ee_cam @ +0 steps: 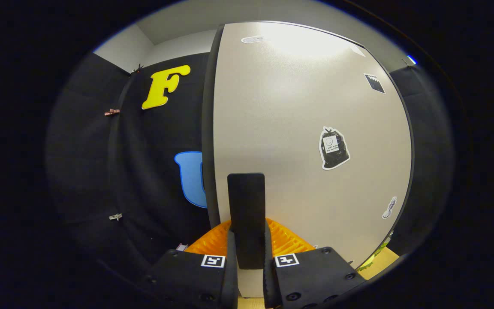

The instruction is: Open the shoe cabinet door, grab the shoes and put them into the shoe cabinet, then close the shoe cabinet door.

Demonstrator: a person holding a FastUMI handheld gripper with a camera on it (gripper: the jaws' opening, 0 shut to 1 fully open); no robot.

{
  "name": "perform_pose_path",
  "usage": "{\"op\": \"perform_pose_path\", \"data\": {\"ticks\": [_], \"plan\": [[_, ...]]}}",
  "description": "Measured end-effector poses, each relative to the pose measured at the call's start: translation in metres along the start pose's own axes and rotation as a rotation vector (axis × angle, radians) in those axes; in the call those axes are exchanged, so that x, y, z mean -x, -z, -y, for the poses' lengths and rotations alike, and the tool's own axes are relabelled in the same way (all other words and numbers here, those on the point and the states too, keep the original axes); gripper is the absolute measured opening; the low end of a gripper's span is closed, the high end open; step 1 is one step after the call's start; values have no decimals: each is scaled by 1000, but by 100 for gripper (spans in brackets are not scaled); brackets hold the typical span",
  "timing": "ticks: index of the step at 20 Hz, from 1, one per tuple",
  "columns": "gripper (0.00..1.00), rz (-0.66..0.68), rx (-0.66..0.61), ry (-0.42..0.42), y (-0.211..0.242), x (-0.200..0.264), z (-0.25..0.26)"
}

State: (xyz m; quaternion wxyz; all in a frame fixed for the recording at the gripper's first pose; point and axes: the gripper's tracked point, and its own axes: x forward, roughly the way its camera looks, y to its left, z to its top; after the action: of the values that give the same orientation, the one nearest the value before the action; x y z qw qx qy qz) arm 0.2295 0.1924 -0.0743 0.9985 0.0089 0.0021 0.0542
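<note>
Claw sits at bottom center of frame, fingers nearly together, both pressing the sides of a dark upright slab that stands betw. them. The slab rises from the finger gap up to about mid-frame; looks like the cabinet door's handle, can't tell for sure.

Shoe cabinet door is the big pale panel taking up center and right of frame, right behind the slab and close to the cam. Its dark left edge runs top to bottom just left of center, bowed by the lens. Whether the door is shut flush or slightly ajar: can't tell from this angle.

Stickers on the door: a black bag-shaped one w/ white outline right of center; small dark square one upper right; small pale oval one near top; small grey one lower right.

Orange ribbed object shows low in frame, either side of the slab, just behind the fingers; what it is, can't tell.

Strip of light wood surface at lower right, below the door's corner, w/ a bit of yellow-green thing beside it, too small to ID.

Black cloth wall fills left half; small clips pinned on it at upper left and lower left. Pale room wall above the cloth at top left.
</note>
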Motion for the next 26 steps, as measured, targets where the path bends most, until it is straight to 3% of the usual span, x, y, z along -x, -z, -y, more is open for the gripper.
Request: {"op": "perform_pose_path", "data": {"ticks": [11,18,26], "plan": [[27,-7,-30,-137,-9,77,5],[27,-14,-41,-220,-13,132,32],[27,-19,-55,-258,-17,181,78]]}}
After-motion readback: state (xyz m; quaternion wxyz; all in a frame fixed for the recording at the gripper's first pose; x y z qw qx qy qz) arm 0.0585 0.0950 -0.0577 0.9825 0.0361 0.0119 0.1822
